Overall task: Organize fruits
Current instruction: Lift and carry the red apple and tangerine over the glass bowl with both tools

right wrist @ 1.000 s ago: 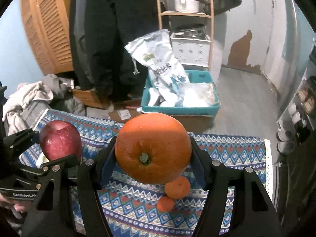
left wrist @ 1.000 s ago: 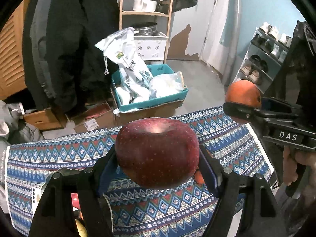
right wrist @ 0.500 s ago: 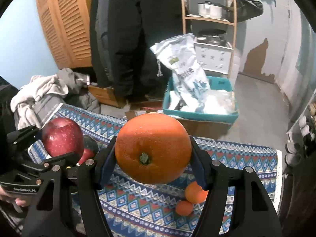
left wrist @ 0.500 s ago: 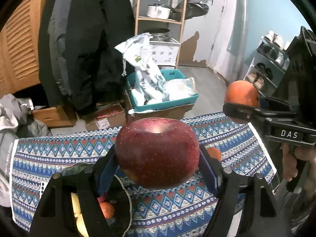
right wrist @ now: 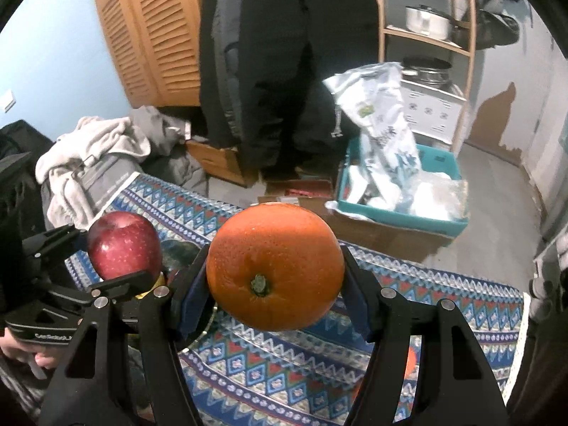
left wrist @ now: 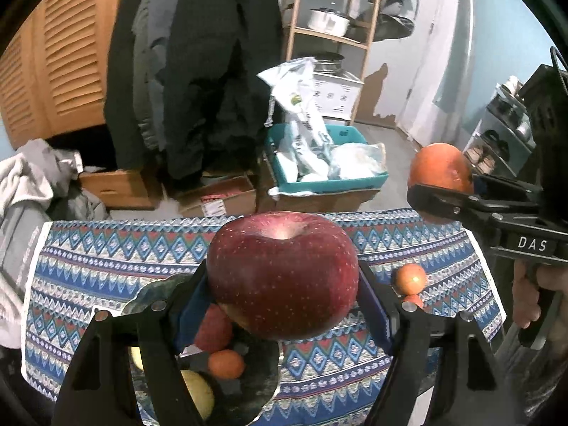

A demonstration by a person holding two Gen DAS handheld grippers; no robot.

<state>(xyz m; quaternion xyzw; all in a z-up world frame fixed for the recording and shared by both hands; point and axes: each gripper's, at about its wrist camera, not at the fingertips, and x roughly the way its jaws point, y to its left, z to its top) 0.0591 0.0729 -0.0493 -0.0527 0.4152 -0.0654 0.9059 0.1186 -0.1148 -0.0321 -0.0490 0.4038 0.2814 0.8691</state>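
My left gripper [left wrist: 284,277] is shut on a big dark red apple [left wrist: 282,273] and holds it above a dark bowl [left wrist: 259,372]. The bowl holds a small red fruit [left wrist: 213,328], a small orange [left wrist: 226,364] and yellow fruit [left wrist: 198,394]. My right gripper [right wrist: 275,269] is shut on a large orange [right wrist: 275,266], held above the patterned cloth [right wrist: 284,372]. In the right wrist view the apple [right wrist: 122,245] is at the left, over the bowl [right wrist: 181,252]. In the left wrist view the orange [left wrist: 440,168] is at the right. Two small oranges [left wrist: 410,278] lie on the cloth right of the bowl.
The blue patterned cloth [left wrist: 106,255] covers the table. Beyond its far edge stand a teal crate with bags [left wrist: 326,167], cardboard boxes [left wrist: 216,200], hanging coats [left wrist: 198,71] and a wooden shelf with pots [left wrist: 330,25]. A pile of clothes [right wrist: 92,163] lies at the left.
Both grippers moved left over the table with their fruits. The bowl has come into view under the apple, and the two small oranges have shifted to the right.
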